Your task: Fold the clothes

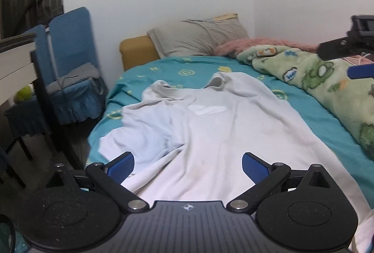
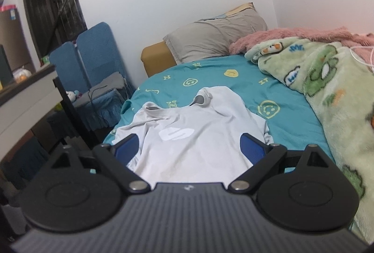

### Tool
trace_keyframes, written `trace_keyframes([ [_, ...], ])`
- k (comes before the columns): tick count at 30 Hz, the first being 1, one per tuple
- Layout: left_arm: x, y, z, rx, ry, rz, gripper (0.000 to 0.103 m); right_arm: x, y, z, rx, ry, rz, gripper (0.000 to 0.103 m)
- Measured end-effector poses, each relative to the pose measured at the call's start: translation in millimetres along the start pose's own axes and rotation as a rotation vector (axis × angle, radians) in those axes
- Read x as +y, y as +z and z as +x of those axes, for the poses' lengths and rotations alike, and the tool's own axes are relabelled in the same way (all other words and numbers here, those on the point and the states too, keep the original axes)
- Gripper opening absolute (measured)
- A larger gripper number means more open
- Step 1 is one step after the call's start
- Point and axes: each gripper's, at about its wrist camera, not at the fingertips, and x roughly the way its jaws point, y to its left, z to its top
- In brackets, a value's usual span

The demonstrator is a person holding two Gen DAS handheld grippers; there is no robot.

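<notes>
Left hand-held gripper (image 1: 188,165) and right hand-held gripper (image 2: 189,146), both spread wide and holding nothing, hover over the near hem of the shirt (image 1: 210,126) lying rumpled on the bed (image 1: 327,117). Best smoothed first, sleeve (image 1: 140,133) ahead-left, collar farthest.

Yellow letters H, N and J dot the teal cotton bedsheet (image 2: 210,80), mid-frame; nothing else reads clearly.

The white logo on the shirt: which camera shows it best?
The right wrist view: the logo on the white T-shirt is sharp and its shape reads clearly. In the left wrist view it is only a pale, washed-out patch.
</notes>
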Motion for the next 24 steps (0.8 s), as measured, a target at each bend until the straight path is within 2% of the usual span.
trace_keyframes([
  [4,8,-3,5,0.013,-0.029,-0.079,0.1,2,-2,0,0.008,-0.011,-0.013,0.095],
  [10,50,1,21,0.083,0.006,-0.295,0.1,1,-2,-5,0.007,-0.043,-0.004,0.095],
  [19,172,2,109,0.231,0.138,-0.67,0.098,-19,-2,5,0.044,-0.063,0.101,0.095],
  [22,197,-1,140,0.274,0.167,-0.71,0.095,-27,-5,15,0.071,-0.052,0.146,0.095],
  [24,208,-4,160,0.283,0.16,-0.735,0.088,-31,-7,22,0.092,-0.042,0.177,0.095],
])
